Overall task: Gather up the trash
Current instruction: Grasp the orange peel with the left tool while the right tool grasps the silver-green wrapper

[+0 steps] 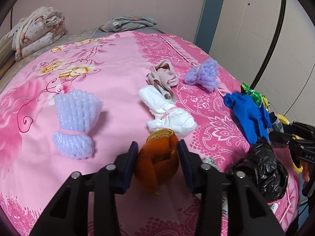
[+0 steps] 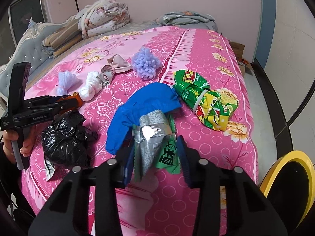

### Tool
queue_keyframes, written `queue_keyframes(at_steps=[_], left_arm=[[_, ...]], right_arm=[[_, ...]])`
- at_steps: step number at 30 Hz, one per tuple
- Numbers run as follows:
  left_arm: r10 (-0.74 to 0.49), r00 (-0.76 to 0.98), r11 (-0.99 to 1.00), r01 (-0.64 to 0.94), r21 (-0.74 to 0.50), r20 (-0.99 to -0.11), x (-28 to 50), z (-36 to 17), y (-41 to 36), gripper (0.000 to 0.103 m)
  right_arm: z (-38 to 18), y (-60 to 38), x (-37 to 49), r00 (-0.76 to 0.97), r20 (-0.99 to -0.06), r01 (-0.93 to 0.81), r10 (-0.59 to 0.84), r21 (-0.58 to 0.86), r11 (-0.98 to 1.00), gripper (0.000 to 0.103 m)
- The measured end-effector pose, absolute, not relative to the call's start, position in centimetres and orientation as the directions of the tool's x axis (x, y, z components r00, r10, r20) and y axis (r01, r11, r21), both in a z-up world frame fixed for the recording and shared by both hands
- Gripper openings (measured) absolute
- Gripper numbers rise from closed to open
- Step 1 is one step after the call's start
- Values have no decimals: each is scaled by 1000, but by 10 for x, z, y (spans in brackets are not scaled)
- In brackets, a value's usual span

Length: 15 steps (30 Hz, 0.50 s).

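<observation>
From the left wrist we see our left hand-held gripper (image 1: 158, 157) clamped on an orange peel (image 1: 157, 161) just above the bed (image 1: 98, 74). From the right wrist, our right hand-held gripper (image 2: 155, 155) is clamped on a silver-green wrapper (image 2: 153, 139), with a blue glove (image 2: 145, 106) just beyond it.

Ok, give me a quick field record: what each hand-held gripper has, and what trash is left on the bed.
left hand-held gripper: shut on orange peel
right hand-held gripper: shut on silver-green wrapper
surface: pink floral bedspread
left on bed: black plastic bag, blue glove, green-yellow snack bag
bin: yellow-rimmed, beside the bed
</observation>
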<state>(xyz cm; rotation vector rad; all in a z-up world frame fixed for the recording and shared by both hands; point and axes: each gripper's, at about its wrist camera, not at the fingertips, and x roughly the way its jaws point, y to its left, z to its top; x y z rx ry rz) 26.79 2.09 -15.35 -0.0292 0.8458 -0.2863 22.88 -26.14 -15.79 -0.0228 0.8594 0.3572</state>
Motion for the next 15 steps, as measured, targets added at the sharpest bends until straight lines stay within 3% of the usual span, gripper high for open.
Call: queue_keyframes(at_steps=[15], left_arm=[[-235,663,969,213,-121,-711,255,-137,23,33]], right_arm=[[-128,-278,186,606,-731,-307,315,150,940,30]])
